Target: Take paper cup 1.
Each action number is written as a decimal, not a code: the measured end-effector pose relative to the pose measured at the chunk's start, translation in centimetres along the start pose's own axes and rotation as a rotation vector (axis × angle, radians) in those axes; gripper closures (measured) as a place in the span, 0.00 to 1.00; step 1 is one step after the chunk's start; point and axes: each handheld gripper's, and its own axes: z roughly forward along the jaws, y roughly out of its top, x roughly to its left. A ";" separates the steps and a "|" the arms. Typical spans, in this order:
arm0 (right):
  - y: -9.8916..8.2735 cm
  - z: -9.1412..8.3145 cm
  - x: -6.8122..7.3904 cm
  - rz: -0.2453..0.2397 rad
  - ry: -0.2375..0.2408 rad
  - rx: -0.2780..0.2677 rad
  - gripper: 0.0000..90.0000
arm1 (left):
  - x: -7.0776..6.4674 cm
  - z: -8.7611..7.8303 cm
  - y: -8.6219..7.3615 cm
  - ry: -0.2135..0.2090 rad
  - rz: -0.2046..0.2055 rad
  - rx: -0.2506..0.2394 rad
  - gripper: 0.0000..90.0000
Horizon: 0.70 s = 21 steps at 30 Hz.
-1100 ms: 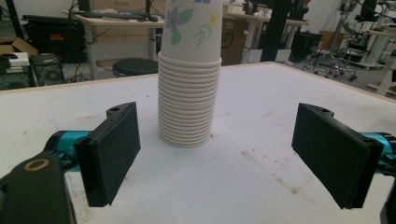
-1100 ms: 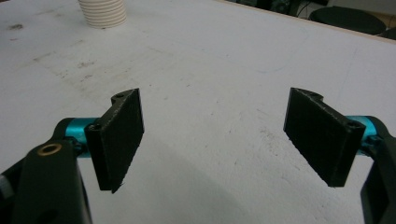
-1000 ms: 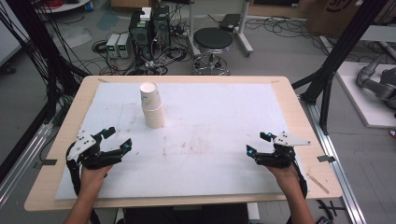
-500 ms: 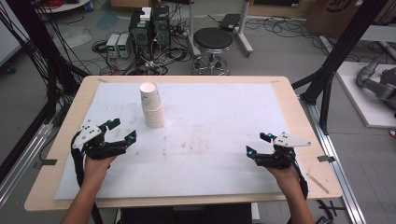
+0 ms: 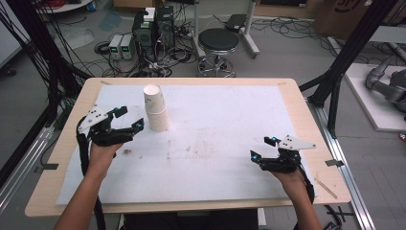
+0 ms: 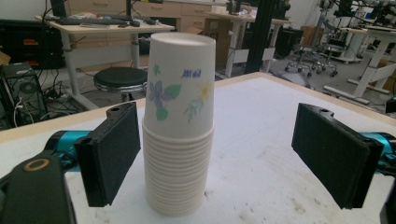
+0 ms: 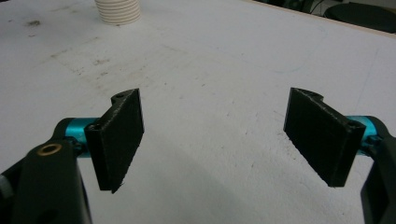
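A stack of white paper cups [image 5: 156, 108], upside down with a flower print on the top one [image 6: 180, 116], stands on the white mat at the table's back left. My left gripper [image 5: 128, 119] is open just left of the stack, its jaws wide apart and not touching the cups; in the left gripper view the stack sits close to the left jaw. My right gripper [image 5: 262, 147] is open near the front right of the mat, with nothing between its jaws [image 7: 219, 135]. The base of the stack [image 7: 117, 11] shows far off in the right gripper view.
A white mat [image 5: 215, 143] covers most of the wooden table [image 5: 306, 120]. Beyond the table's far edge stand a black stool [image 5: 218, 43], computer boxes [image 5: 153, 26] and tangled cables. Black frame posts [image 5: 344, 52] flank the table.
My left gripper has moved forward and to the right, from the front left of the mat up to the cup stack. The right gripper has stayed where it was.
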 end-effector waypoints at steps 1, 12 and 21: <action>0.0 0.0 0.0 -0.002 -0.001 -0.001 0.23 | 0.1 0.3 0.3 0.001 0.003 -0.001 0.17; 0.0 -0.1 -0.1 -0.001 -0.001 -0.001 0.23 | 0.9 2.8 2.1 0.010 -0.001 0.029 0.17; -0.1 -0.3 -0.2 0.008 -0.003 -0.003 0.23 | 1.5 5.2 3.9 0.031 0.022 0.063 0.17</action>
